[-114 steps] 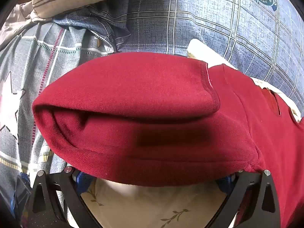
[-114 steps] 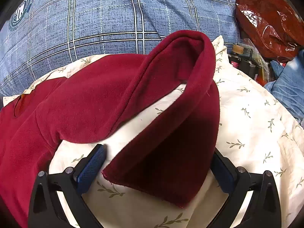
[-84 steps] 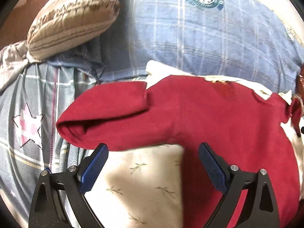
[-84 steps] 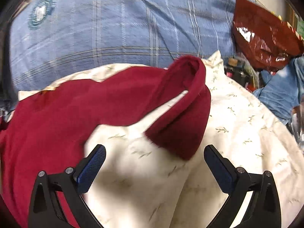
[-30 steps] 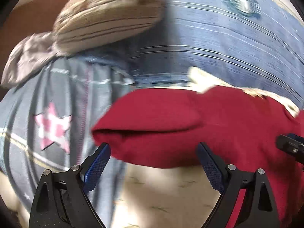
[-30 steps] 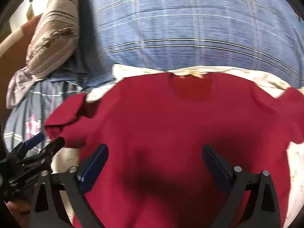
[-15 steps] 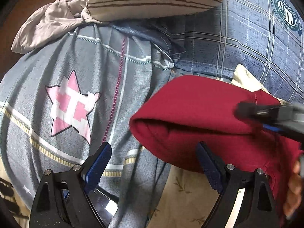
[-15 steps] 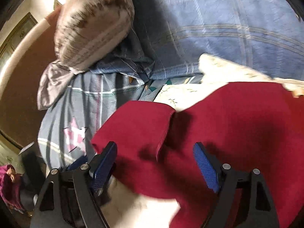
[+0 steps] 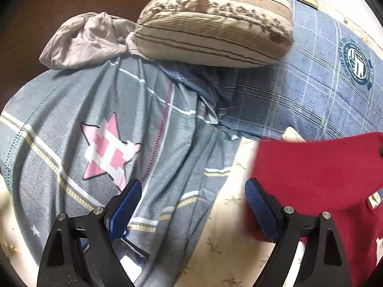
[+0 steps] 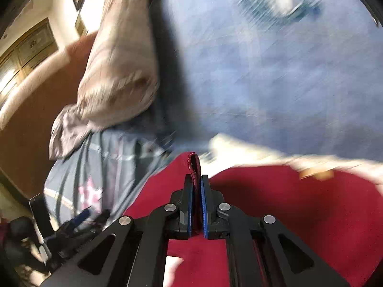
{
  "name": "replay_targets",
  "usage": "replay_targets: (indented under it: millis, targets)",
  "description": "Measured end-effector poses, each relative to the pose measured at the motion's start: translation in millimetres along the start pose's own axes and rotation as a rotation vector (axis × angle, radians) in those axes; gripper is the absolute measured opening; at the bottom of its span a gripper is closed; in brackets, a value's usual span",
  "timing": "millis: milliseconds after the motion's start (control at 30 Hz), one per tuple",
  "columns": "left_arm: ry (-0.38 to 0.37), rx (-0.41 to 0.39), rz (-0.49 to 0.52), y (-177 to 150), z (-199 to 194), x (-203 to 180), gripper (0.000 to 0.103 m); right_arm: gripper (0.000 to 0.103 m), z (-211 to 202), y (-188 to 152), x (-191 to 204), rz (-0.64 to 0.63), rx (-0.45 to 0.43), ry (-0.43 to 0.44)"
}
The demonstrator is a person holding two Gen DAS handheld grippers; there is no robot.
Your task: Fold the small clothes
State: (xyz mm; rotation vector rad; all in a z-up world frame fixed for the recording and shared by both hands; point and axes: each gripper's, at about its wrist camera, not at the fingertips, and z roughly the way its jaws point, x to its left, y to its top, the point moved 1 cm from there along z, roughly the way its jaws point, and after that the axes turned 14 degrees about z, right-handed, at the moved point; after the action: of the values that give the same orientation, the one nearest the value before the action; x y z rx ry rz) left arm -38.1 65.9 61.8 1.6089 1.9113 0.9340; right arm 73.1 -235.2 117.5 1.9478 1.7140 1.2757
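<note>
R gripper (image 10: 196,179): jaws just closed, blue pads pinched tight on a fold of red garment (image 10: 275,203), cloth edge seen poking up between fingertips. Pointed forward and downward. L gripper (image 9: 192,196): jaws spread wide, nothing held between pads, angled down. L gripper glimpsed low-left in R wrist view, blurred.

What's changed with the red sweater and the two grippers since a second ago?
The right gripper has just closed on the red sweater's sleeve edge and pulled it off the grey star quilt toward the body. The left gripper stayed open, holding nothing. The striped pillow stayed put.
</note>
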Motion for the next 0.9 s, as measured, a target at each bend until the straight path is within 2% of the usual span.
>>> replay_targets:
  millis: [167,267,400,500,633,700,733,800,867,900]
  targets:
    - [-0.054,0.029,0.062,-7.1,2.0,-25.1,0.088,0.005,-51.6,11.0,-74.8,0.029,-0.088,-0.245]
    - [-0.084,0.006,0.136,-8.0,-3.7,-48.9,0.088,0.005,-57.6,8.3,-123.3,0.107,-0.074,-0.323]
    - [-0.149,-0.002,0.213,-7.7,-0.7,-74.2,0.088,0.005,-38.4,-2.9,-167.6,0.157,-0.002,-0.415]
    - [-0.188,-0.004,0.251,-6.8,2.8,-86.8,0.088,0.005,-36.7,-8.0,-185.6,0.197,0.01,-0.421]
    - [-0.157,0.024,0.293,-2.9,21.6,-99.1,0.088,0.005,-46.3,-16.1,-185.9,0.177,-0.022,-0.493]
    - [-0.15,0.054,0.29,-4.1,32.3,-99.1,0.088,0.005,-45.4,-13.7,-196.5,0.2,-0.011,-0.502]
    - [-0.153,0.064,0.283,-4.2,35.6,-99.6,0.088,0.009,-43.3,-13.2,-203.1,0.217,0.001,-0.499]
    - [-0.163,0.065,0.266,-3.8,35.2,-98.0,0.088,0.011,-43.5,-9.9,-212.6,0.265,0.017,-0.467]
    - [-0.15,0.046,0.268,0.2,29.4,-98.8,0.088,0.014,-56.4,-9.5,-208.9,0.275,-0.002,-0.419]
    - [-0.14,0.035,0.276,2.4,25.3,-100.9,0.088,0.025,-61.8,-10.5,-205.0,0.261,-0.017,-0.397]
